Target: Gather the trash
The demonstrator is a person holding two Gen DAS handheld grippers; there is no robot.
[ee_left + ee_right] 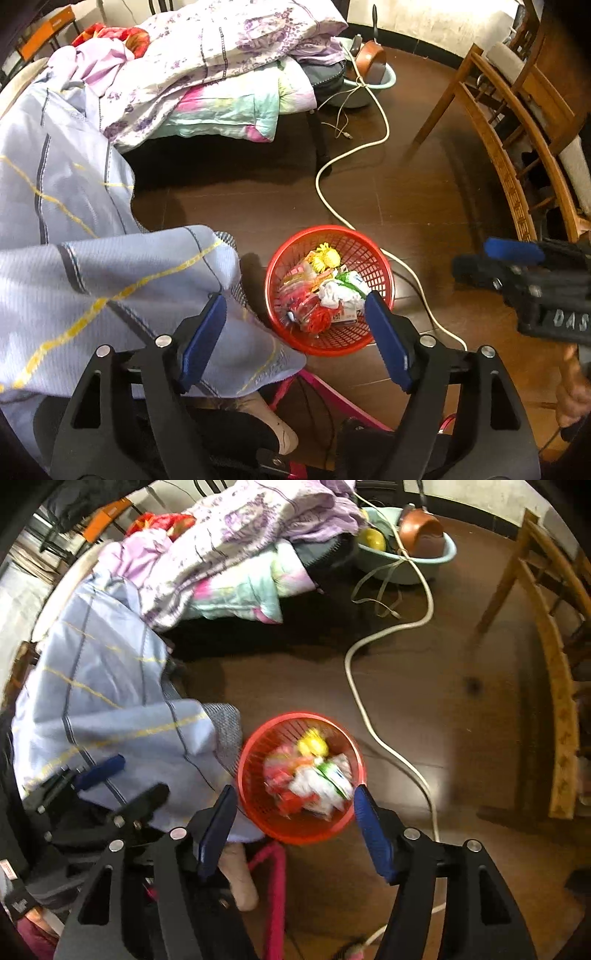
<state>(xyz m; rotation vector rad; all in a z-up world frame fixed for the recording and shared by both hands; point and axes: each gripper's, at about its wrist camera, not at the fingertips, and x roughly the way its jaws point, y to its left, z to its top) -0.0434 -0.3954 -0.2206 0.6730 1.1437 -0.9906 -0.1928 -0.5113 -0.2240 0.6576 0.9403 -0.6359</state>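
A red mesh basket (354, 341) stands on the dark brown floor, holding several pieces of trash (325, 291): crumpled white paper, a green-and-white wrapper, yellow and red wrappers. My left gripper (295, 306) hangs above the basket's near side, open, nothing between its blue pads. The right gripper (498, 258) shows at the right edge of the left wrist view. In the right wrist view the same basket (258, 805) and its trash (310, 779) lie between the fingers of my right gripper (295, 797), which is open and empty. The left gripper (122, 775) appears at the left there.
A light blue striped sheet (92, 258) drapes over furniture left of the basket. Folded floral bedding (221, 55) is piled behind. A white cable (332, 199) snakes across the floor past the basket. A wooden chair (517, 140) stands right. A teal basin (417, 550) sits at the back.
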